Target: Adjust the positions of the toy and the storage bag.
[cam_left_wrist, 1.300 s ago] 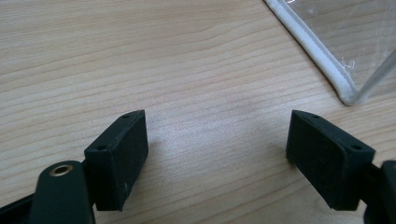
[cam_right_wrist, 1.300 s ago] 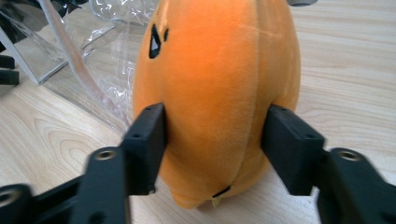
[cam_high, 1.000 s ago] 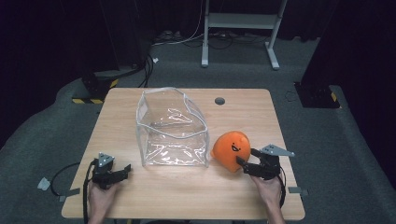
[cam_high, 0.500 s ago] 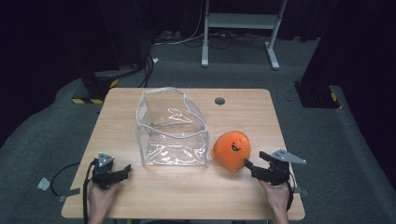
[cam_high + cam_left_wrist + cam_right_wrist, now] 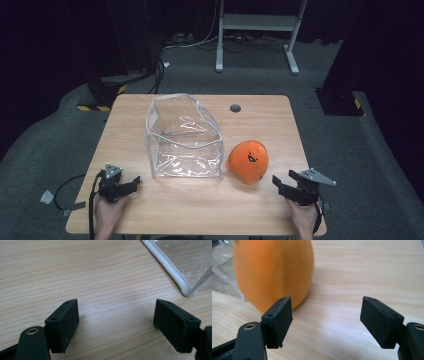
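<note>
High view, toy: your round orange plush toy with the small black face (image 5: 248,161) sat on the light wooden table (image 5: 200,210), just beside the right wall of the clear soft-plastic bag with white piping (image 5: 184,137).
Right gripper: your right gripper (image 5: 289,186) lay near the toy but apart from it, jaws spread with nothing between them; they had just been closing a little.
Left gripper: your left gripper (image 5: 125,183) rested near the bag's front left corner, jaws apart and empty.
Risk, nudge: in the right gripper view the toy (image 5: 274,272) stood off to the left of the gap, so I judged a straight push could have rolled it into the bag.
Risk, bag: the floppy bag (image 5: 182,265) stood unheld, so I judged it might have slid or collapsed.
</note>
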The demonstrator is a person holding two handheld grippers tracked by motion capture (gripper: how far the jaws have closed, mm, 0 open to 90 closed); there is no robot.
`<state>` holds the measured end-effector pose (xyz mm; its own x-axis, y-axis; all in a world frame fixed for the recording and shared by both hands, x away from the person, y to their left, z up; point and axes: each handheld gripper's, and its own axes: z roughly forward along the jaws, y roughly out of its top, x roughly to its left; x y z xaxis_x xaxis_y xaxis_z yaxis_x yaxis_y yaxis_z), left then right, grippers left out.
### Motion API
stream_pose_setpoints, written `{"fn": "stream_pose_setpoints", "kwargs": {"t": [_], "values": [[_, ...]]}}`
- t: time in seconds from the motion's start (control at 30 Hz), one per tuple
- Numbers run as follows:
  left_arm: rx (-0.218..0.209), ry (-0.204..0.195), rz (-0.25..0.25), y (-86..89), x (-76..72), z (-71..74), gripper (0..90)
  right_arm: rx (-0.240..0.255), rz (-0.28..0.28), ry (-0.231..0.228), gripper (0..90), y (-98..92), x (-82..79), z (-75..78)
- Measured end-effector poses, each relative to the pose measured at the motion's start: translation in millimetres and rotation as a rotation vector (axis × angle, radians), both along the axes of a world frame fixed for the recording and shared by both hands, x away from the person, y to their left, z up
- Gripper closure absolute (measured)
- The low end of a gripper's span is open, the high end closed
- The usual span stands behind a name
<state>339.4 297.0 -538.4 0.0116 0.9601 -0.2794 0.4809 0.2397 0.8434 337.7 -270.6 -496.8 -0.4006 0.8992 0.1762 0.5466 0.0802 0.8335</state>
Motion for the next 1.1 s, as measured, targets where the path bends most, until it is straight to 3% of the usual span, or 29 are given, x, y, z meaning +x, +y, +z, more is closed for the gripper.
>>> {"fn": "stream_pose_setpoints", "kwargs": {"t": [0.27,0.63,0.83,0.97,1.1], "values": [[0.000,0.000,0.000,0.0,0.0,0.0,20.5,-0.060,-0.046,0.082,24.9,-4.7,5.6,-20.4],[-0.001,-0.001,0.000,-0.1,0.0,-0.1,20.5,-0.119,-0.071,0.133,25.5,-2.4,10.0,-26.0],[0.000,-0.001,0.001,-0.1,0.0,-0.1,20.5,-0.231,-0.101,0.125,25.5,7.3,10.3,-26.2],[0.000,0.000,0.000,-0.1,0.0,-0.1,20.4,-0.167,-0.081,0.134,24.1,3.2,9.7,-25.6],[0.000,0.000,0.002,-0.4,0.0,0.0,20.4,-0.141,-0.056,0.136,23.3,5.4,5.5,-22.8]]}}
